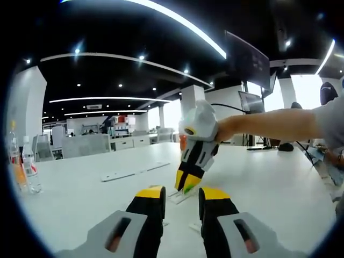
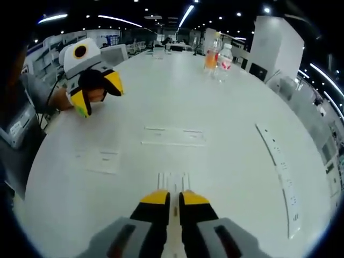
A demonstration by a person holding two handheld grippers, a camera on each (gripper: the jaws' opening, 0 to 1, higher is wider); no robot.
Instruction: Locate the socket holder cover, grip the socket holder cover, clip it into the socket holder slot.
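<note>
Here, in the left gripper view, bottles (image 1: 26, 166) stand far left on the counter (image 1: 269, 183); left gripper (image 1: 180, 194) jaws are spread and empty. Right gripper (image 1: 186, 183) pinches the socket holder cover (image 1: 180, 196). In the right gripper view, a long strip (image 2: 279, 172) lies rightward.

- Socket holder cover (image 2: 173, 185): a thin, flat white strip with lengthwise ridges, lying on the white tabletop (image 2: 226, 123) between the right tool's (image 2: 174, 198) nearly closed tips (contact can't be told).
- Socket holder (image 2: 279, 174): a long white strip, lying flat well apart from it.
</note>
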